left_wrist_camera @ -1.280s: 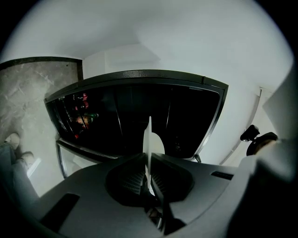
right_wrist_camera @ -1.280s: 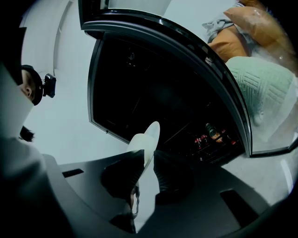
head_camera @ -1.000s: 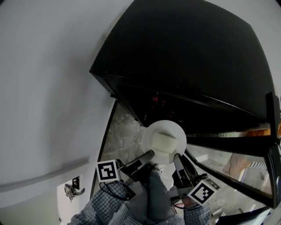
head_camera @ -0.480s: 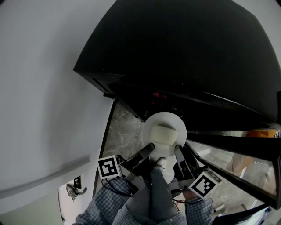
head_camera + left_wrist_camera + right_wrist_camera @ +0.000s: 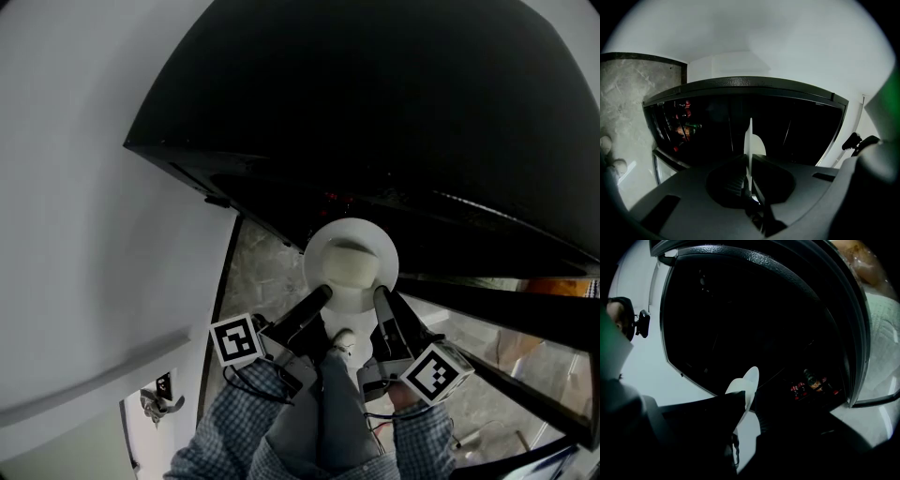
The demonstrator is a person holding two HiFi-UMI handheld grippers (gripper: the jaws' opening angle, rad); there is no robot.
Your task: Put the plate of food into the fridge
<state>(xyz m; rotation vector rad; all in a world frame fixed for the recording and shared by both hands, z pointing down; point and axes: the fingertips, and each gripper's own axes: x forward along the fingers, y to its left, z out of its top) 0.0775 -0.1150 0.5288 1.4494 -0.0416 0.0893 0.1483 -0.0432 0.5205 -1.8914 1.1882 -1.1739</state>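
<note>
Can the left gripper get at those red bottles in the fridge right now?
Probably not: the left gripper is shut on the plate, shared with the right gripper, so letting go for the red bottles would likely tip it.

The round white plate of pale food [image 5: 351, 264] has gone a little up and forward, and its far rim now reaches the dark opening of the big black fridge [image 5: 394, 122]. The left gripper [image 5: 322, 294] and right gripper [image 5: 380, 294], clamped on its rim, rose with it. The fridge now fills more of the head view.
</note>
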